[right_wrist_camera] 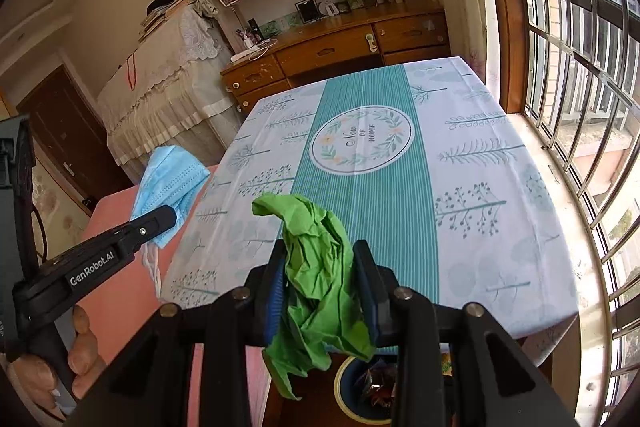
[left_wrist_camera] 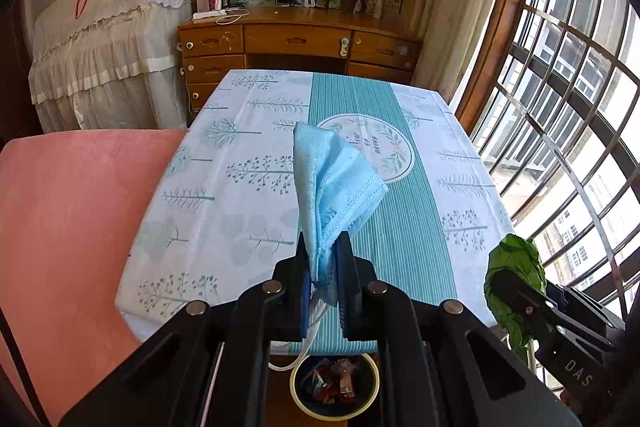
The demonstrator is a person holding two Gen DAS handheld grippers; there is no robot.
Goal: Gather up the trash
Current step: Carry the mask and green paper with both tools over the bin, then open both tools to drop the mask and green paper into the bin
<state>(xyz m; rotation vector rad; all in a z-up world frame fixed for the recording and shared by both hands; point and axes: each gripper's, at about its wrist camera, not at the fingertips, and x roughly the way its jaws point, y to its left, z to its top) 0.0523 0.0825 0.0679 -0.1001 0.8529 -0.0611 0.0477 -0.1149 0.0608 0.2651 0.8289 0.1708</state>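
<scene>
My left gripper point(left_wrist_camera: 323, 247) is shut on a blue face mask point(left_wrist_camera: 336, 183), held above the near edge of the table; its white ear loop hangs down. The mask also shows in the right wrist view point(right_wrist_camera: 170, 183). My right gripper point(right_wrist_camera: 320, 251) is shut on a crumpled green paper point(right_wrist_camera: 316, 267), which also shows at the right of the left wrist view point(left_wrist_camera: 514, 267). Below both grippers stands a round bin point(left_wrist_camera: 336, 383) with a pale rim, holding dark wrappers; it also shows in the right wrist view point(right_wrist_camera: 368, 387).
The table point(right_wrist_camera: 500, 227) has a blue-and-white tree-print cloth with a teal stripe. A pink chair point(left_wrist_camera: 68, 211) stands at its left. A wooden desk point(left_wrist_camera: 296, 39) with shelves is behind. A barred window point(left_wrist_camera: 568, 107) runs along the right.
</scene>
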